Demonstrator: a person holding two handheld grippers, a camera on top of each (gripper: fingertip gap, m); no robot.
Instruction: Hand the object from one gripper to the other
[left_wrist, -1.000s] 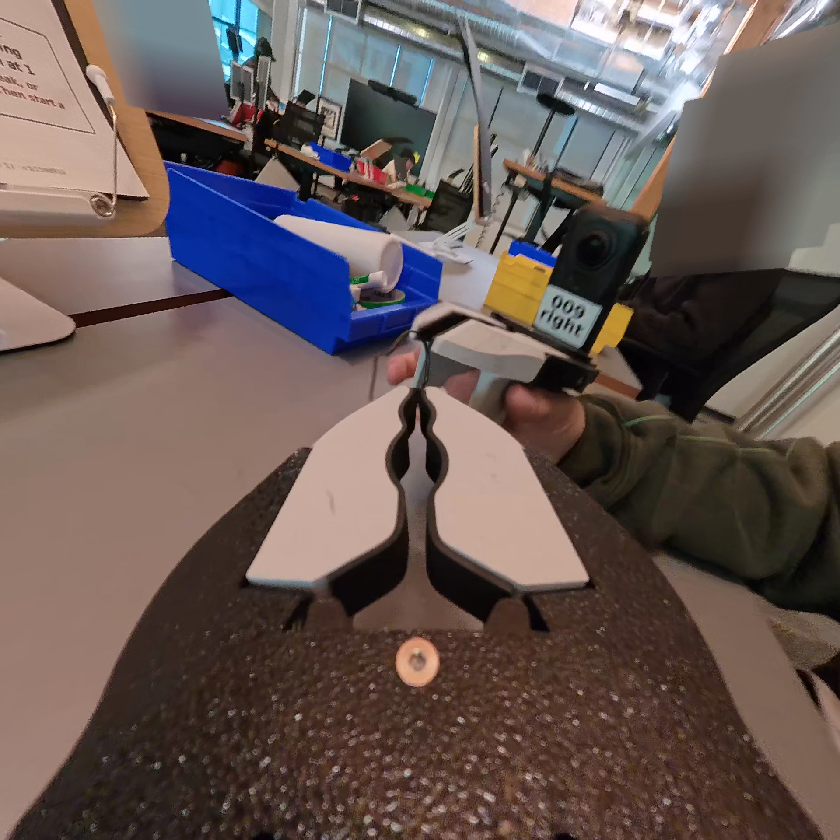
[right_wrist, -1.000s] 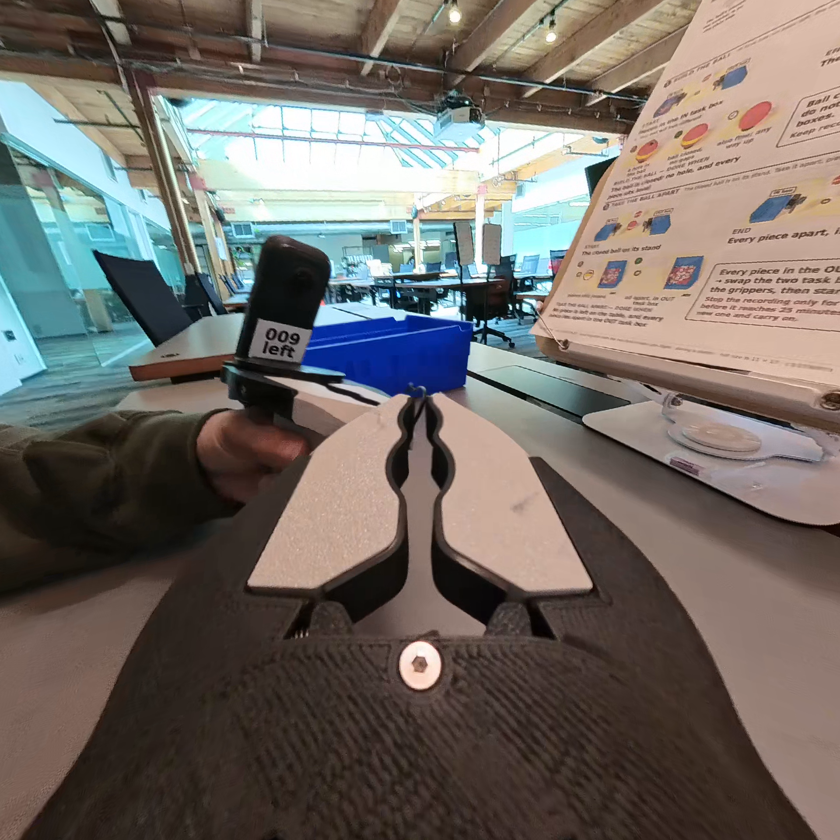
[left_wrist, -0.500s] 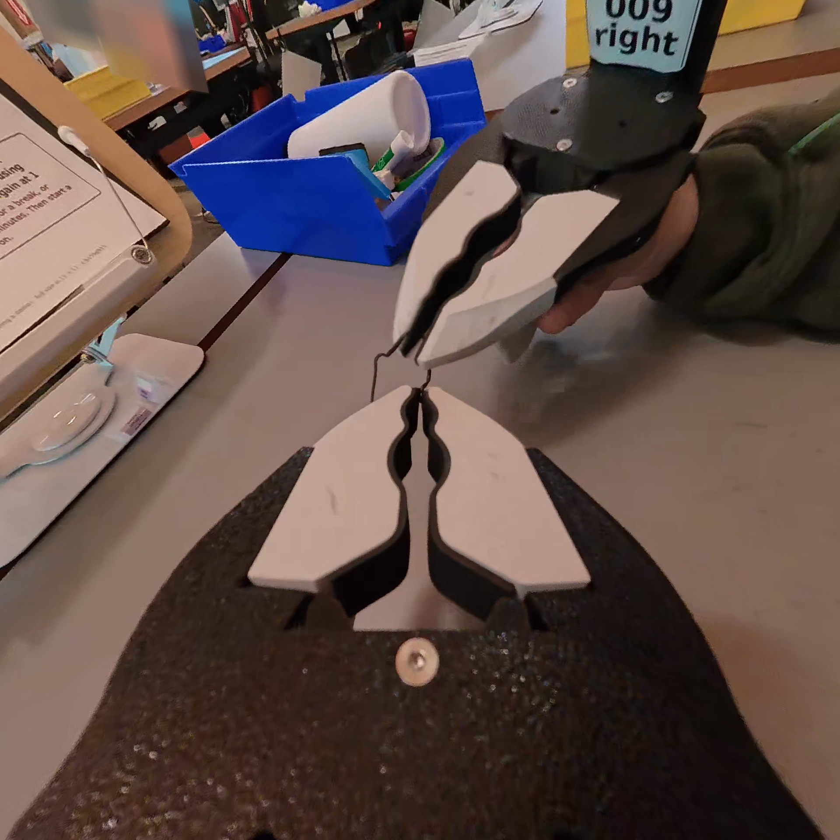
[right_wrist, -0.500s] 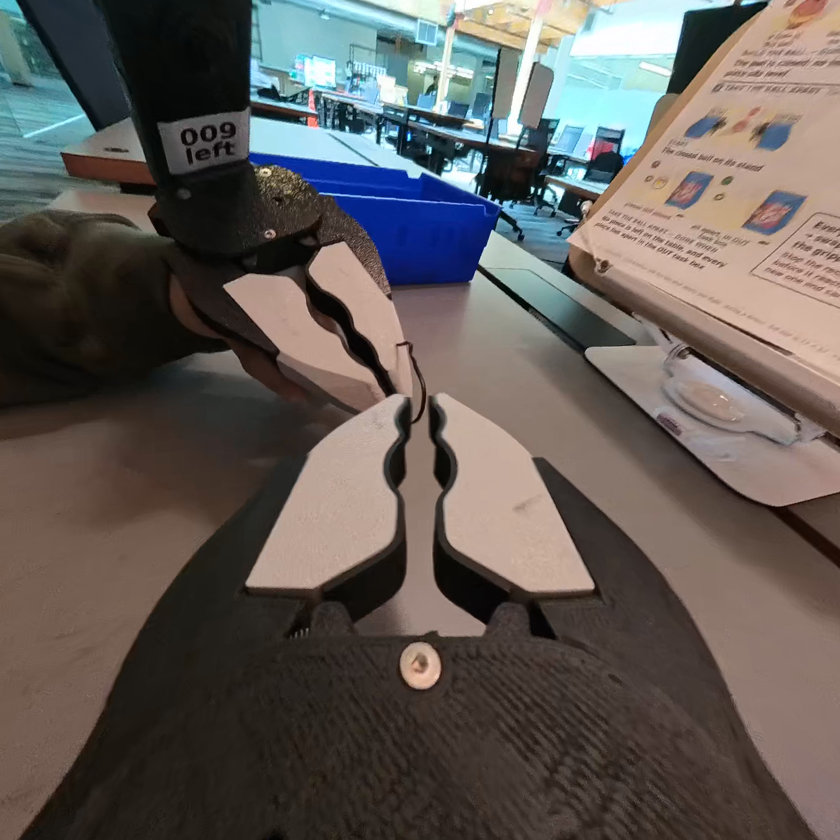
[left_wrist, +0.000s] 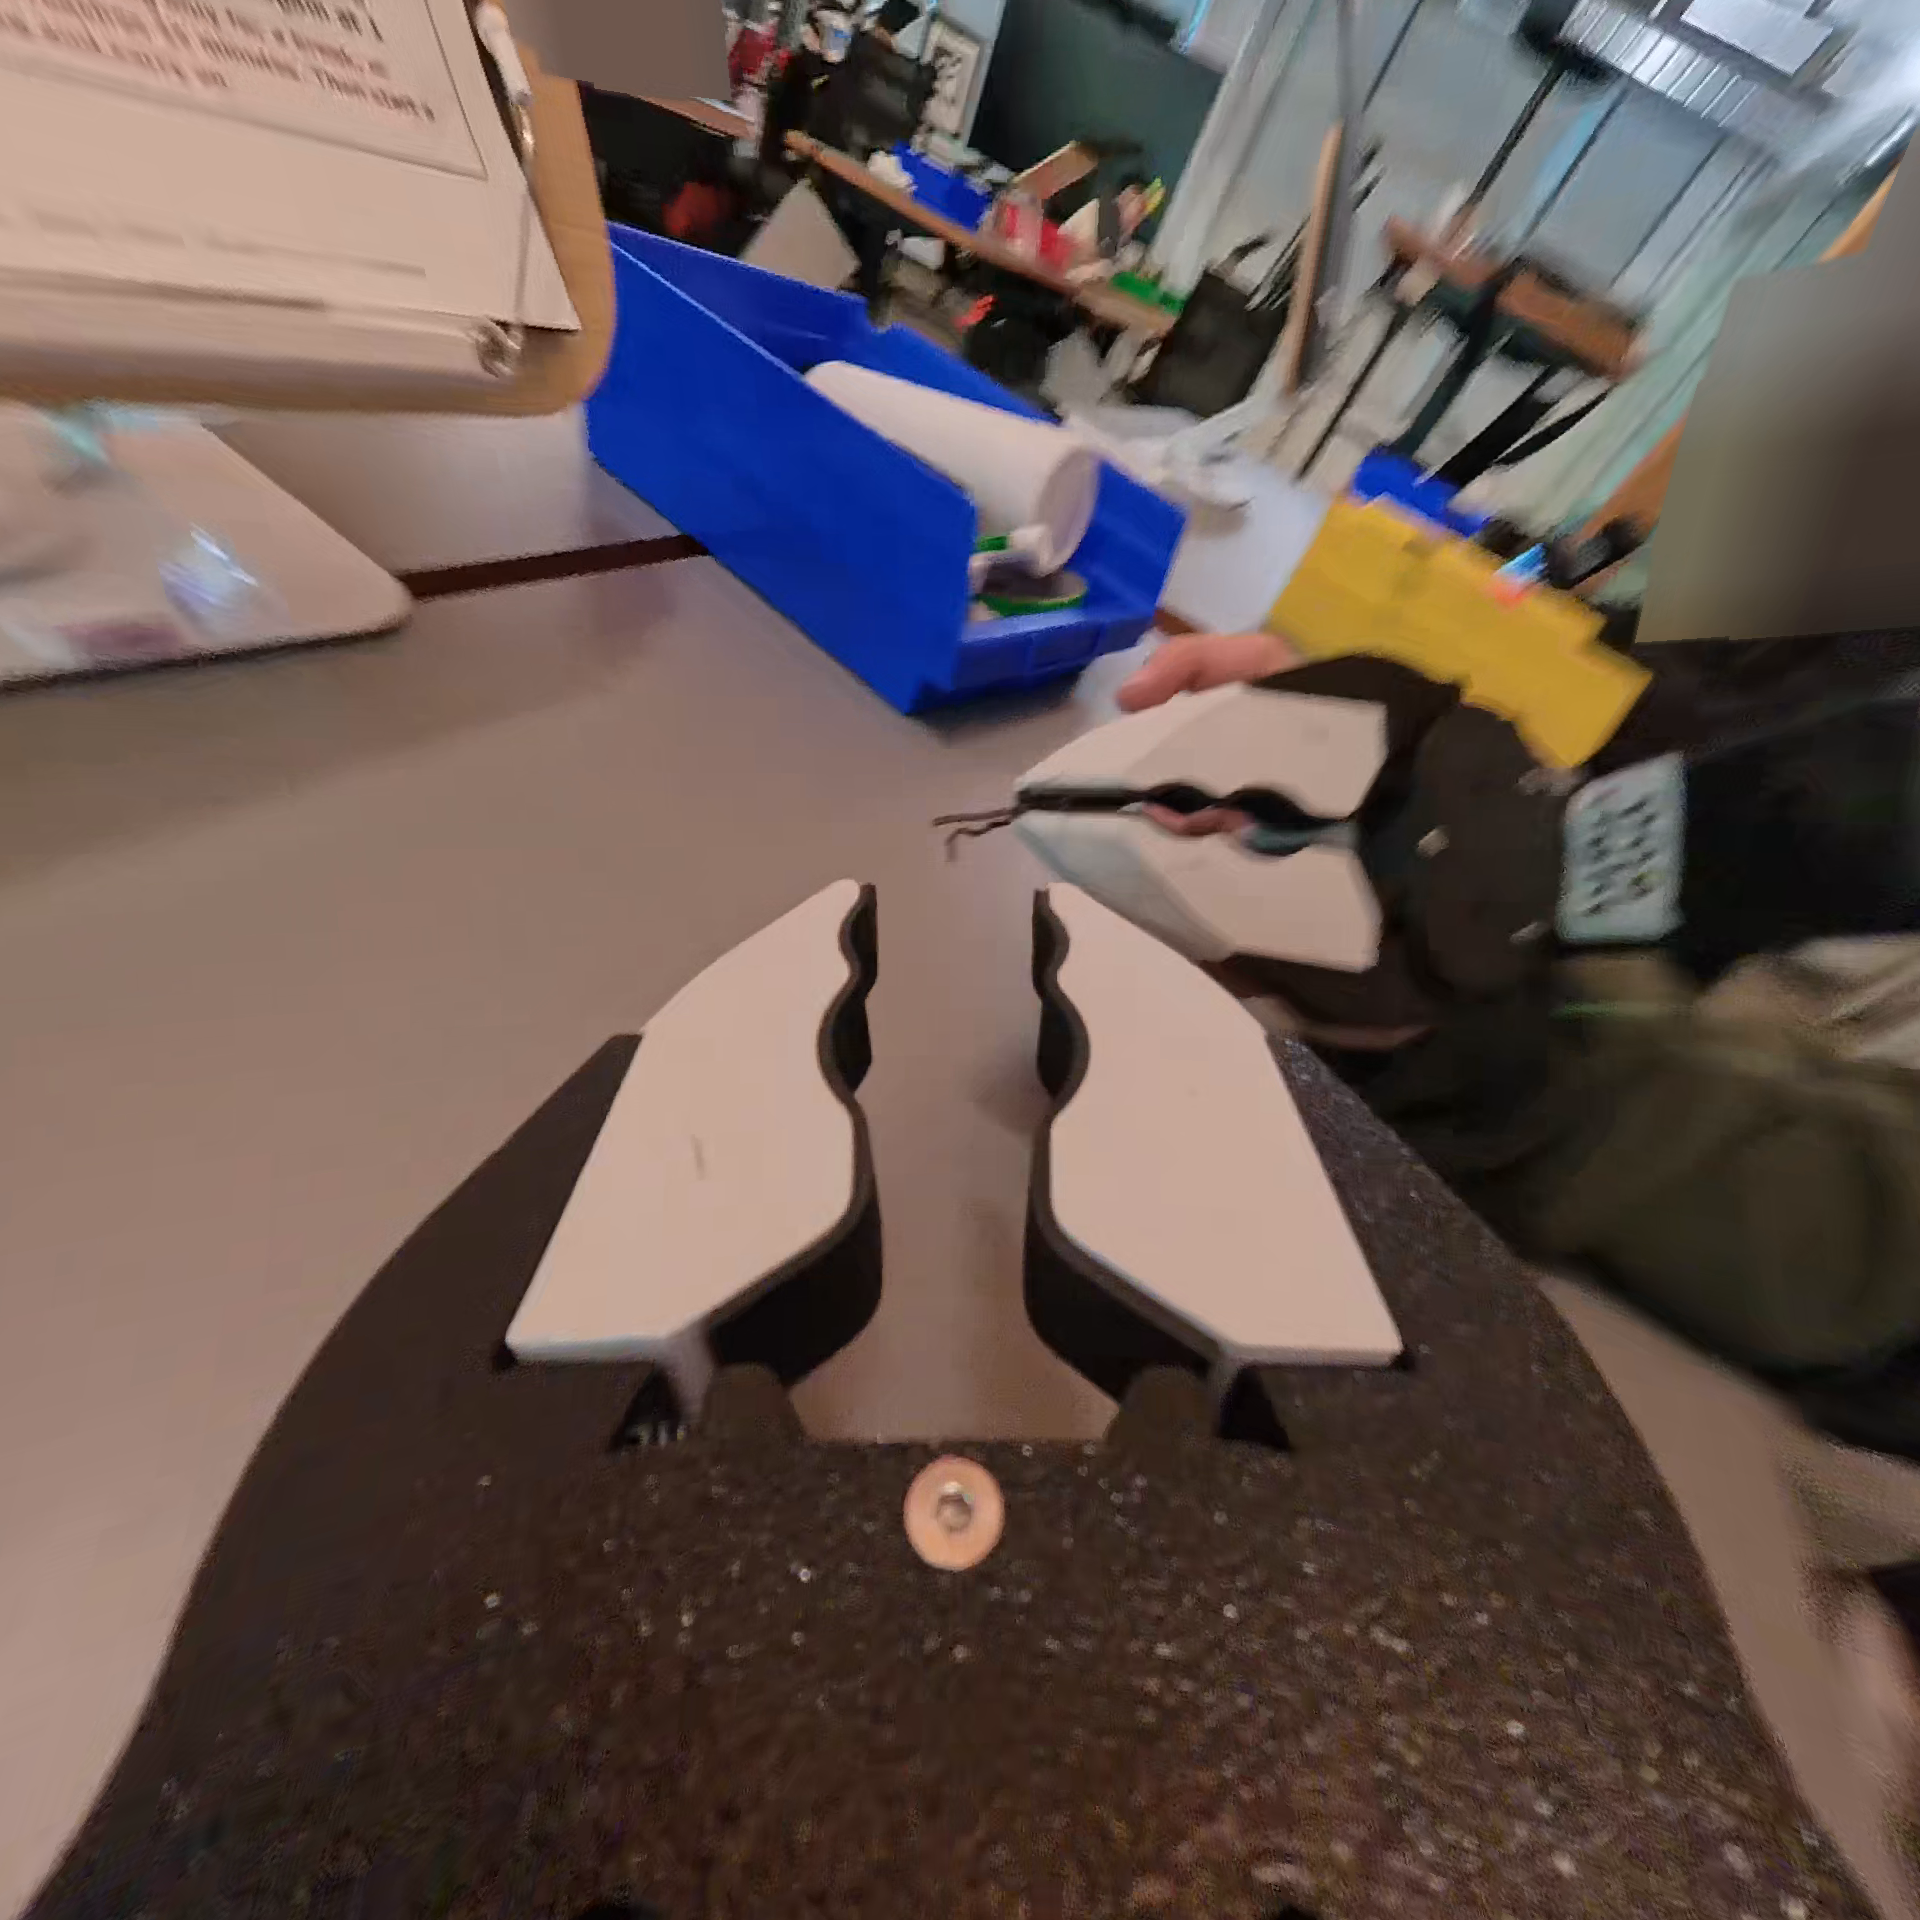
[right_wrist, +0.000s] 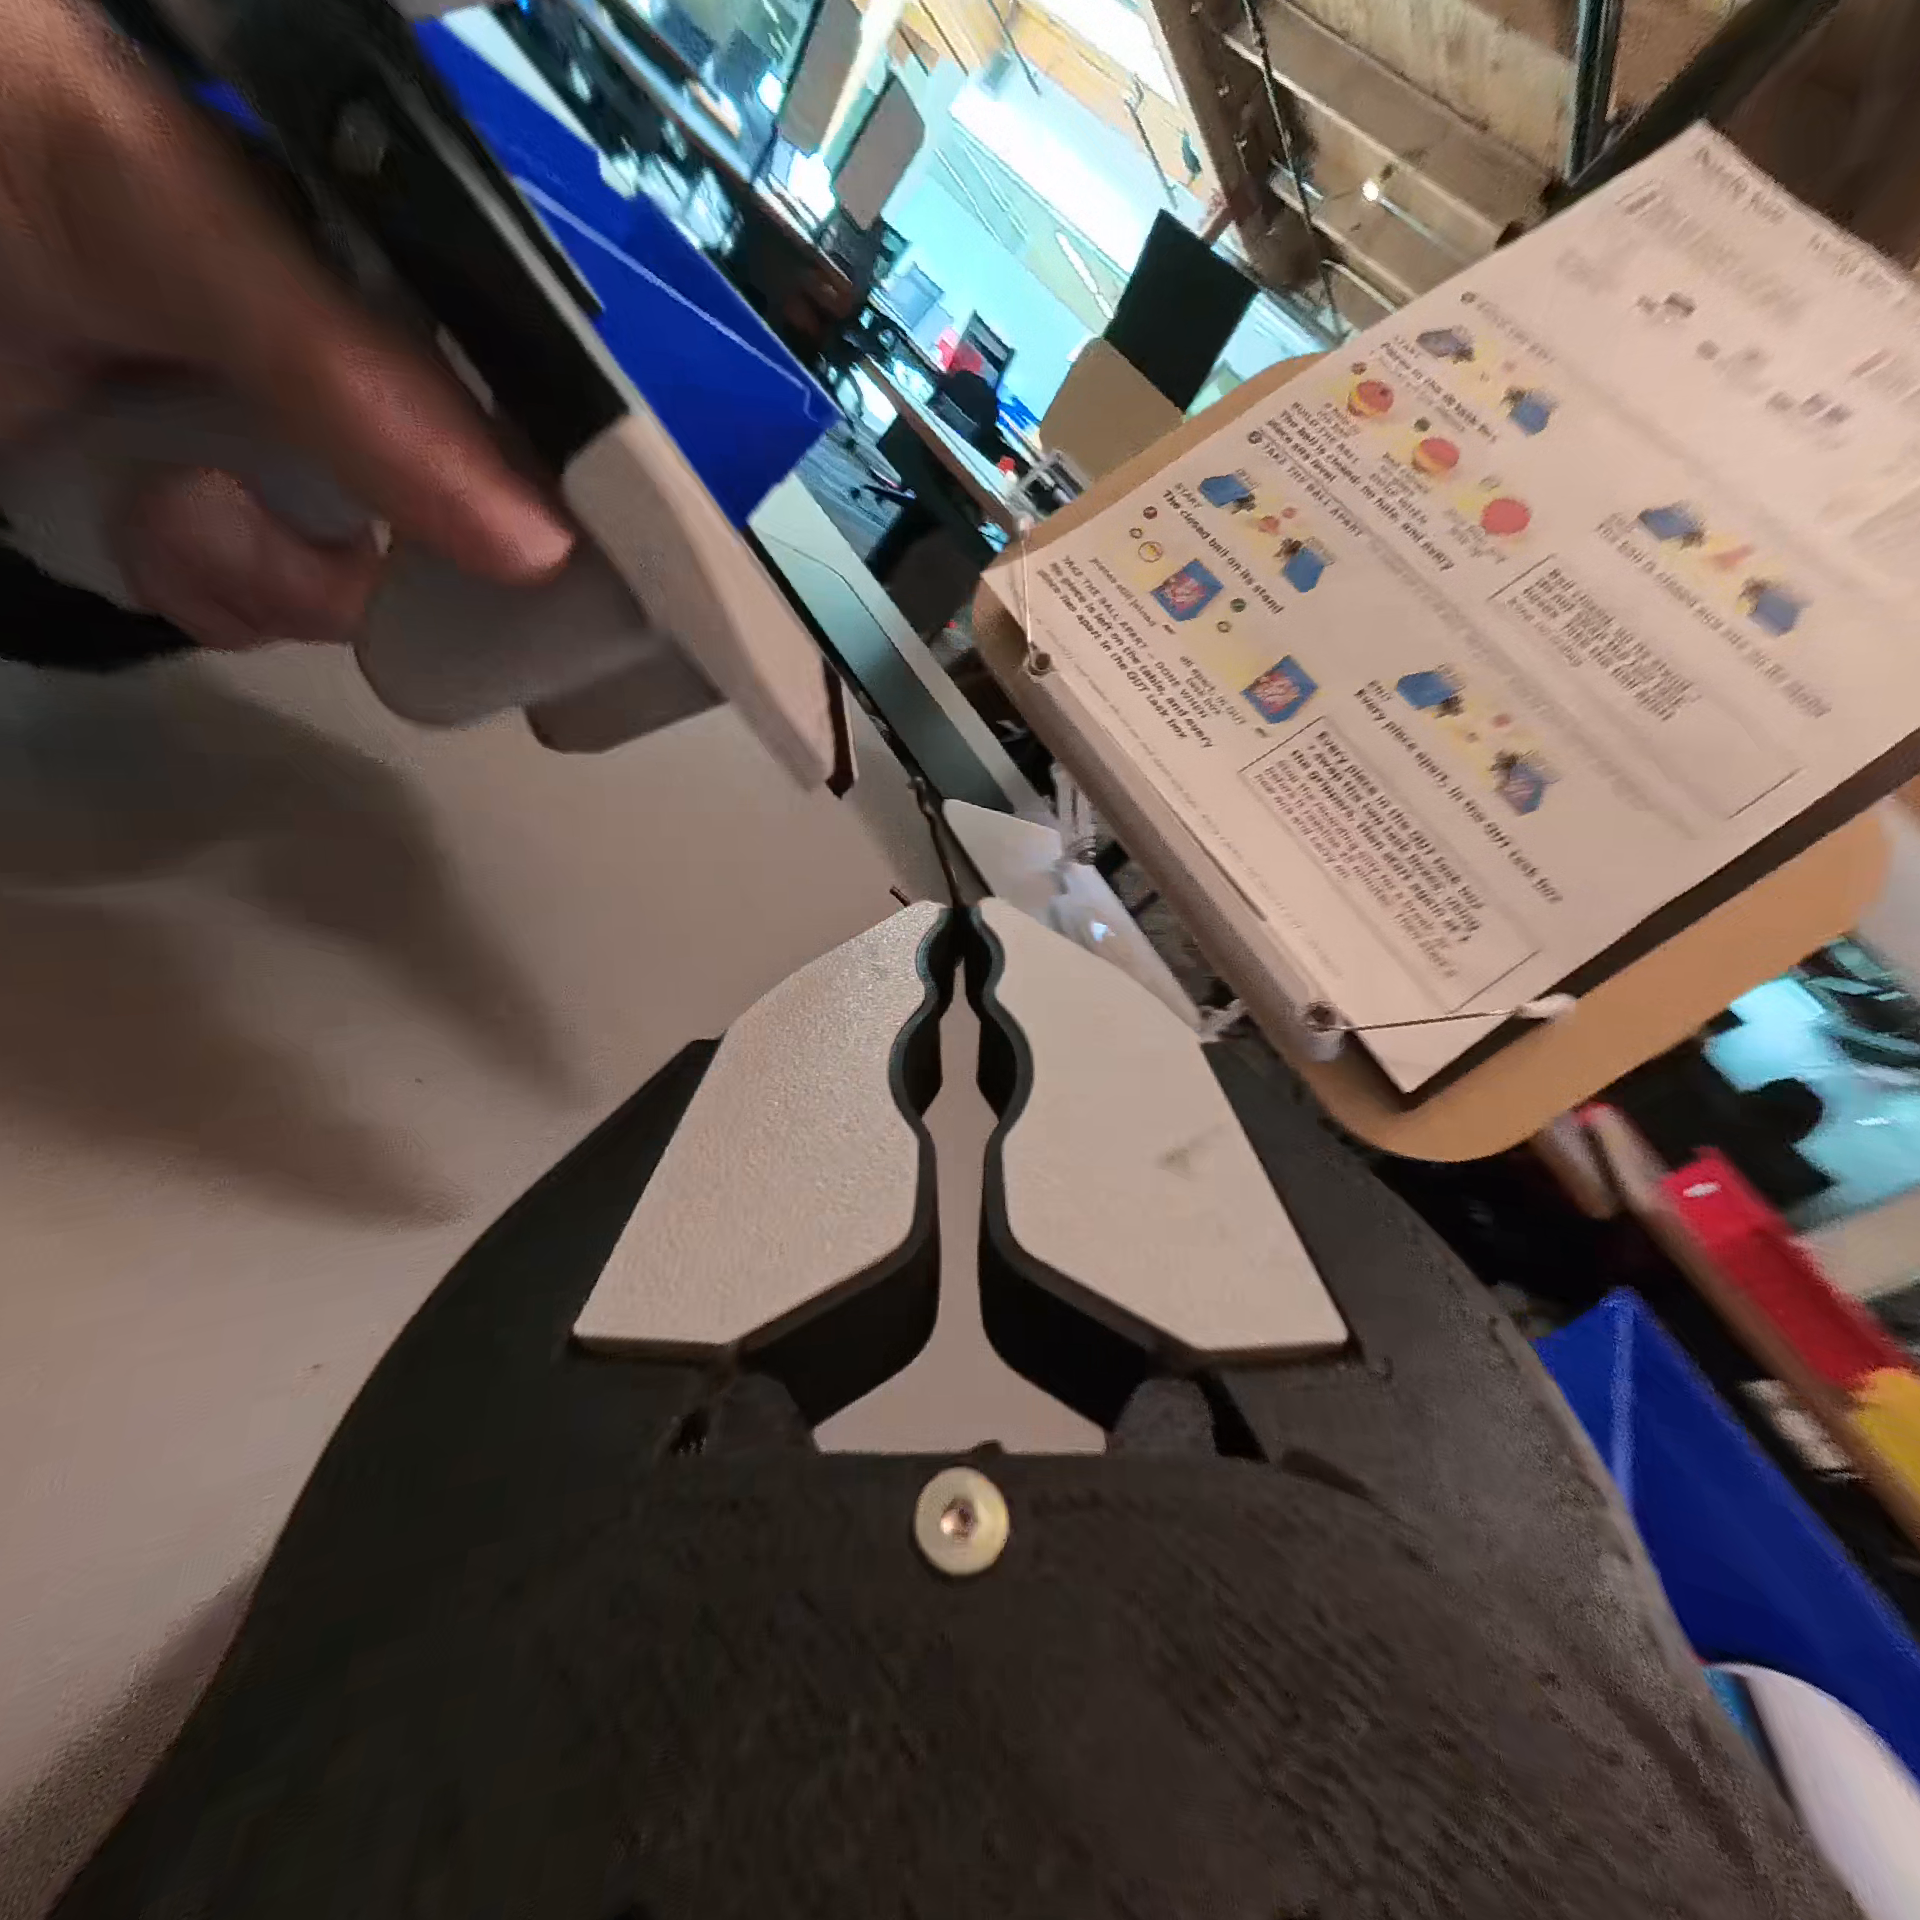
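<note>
The object is a thin dark bent wire (right_wrist: 938, 844). My right gripper (right_wrist: 961, 916) is shut on its lower end, and the wire sticks out past the fingertips. In the left wrist view the right gripper (left_wrist: 1029, 812) lies on its side at the right, with the wire (left_wrist: 971, 821) poking out to the left of its tips. My left gripper (left_wrist: 951, 899) is open and empty, its tips just below and left of the wire. In the right wrist view one left finger (right_wrist: 717, 623) shows at upper left, held by a hand, close to the wire but apart from it.
A blue bin (left_wrist: 790, 488) holding a white roll (left_wrist: 966, 457) stands behind on the grey table (left_wrist: 312, 883). A clipboard stand with an instruction sheet (right_wrist: 1455, 623) stands on the far side. A yellow bin (left_wrist: 1455, 634) is at the right. Another blue bin (right_wrist: 1714, 1507) is near the right gripper. Left and right tips are no more than a few centimetres apart.
My left gripper has opened and let go of the wire. The right gripper stays shut on it and has rolled onto its side. The two grippers have drawn slightly apart.
</note>
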